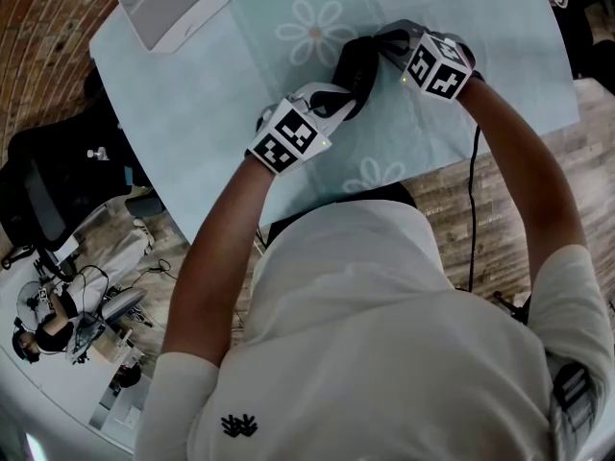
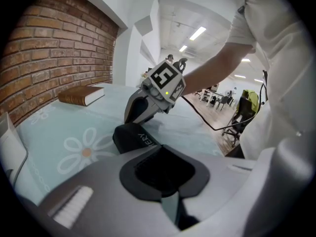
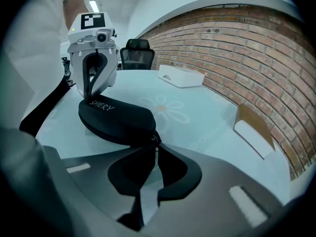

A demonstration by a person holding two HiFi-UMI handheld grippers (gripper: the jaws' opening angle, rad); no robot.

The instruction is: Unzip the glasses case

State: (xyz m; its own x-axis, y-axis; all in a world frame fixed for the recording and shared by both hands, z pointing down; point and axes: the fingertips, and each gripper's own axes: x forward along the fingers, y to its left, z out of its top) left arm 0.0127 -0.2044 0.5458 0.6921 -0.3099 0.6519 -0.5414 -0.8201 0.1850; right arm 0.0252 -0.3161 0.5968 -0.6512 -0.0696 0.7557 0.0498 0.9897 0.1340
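**A:** What sits at the left end of the desk point(image 1: 192, 113)?

**B:** A white box point(image 1: 173, 3), up at the far left corner. It lies flat on the pale blue cloth point(image 1: 480, 8) with printed daisies, well apart from everything else.

**A:** And the next thing along?

**B:** The left gripper point(image 1: 344, 102), coming in from the near edge. Its jaws are clenched on one end of the glasses case point(image 3: 118, 118). The right gripper view shows its two fingers straddling that end from above, beside the white lettering on the lid.

**A:** Where is the case itself?

**B:** It lies on the cloth in the middle of the desk, a little in from the near edge, between two of the daisies. It is black and rounded, with one gripper at each end. The lid is down, and the zip line that shows along its side looks closed.

**A:** And the right gripper point(image 1: 382, 46)?

**B:** It is at the other end of the case. Its jaws are pinched together on the small zip pull point(image 3: 155, 140), which sticks out from the tip of the case right at the fingertips. Nothing else is between them.

**A:** Is there anything further right?

**B:** A brown-covered book point(image 2: 81, 94) lies flat near the desk edge that runs along the brick wall point(image 2: 54, 48), well apart from the case. The right gripper view also shows a black office chair point(image 3: 136, 53) standing past the far end of the desk, behind the white box.
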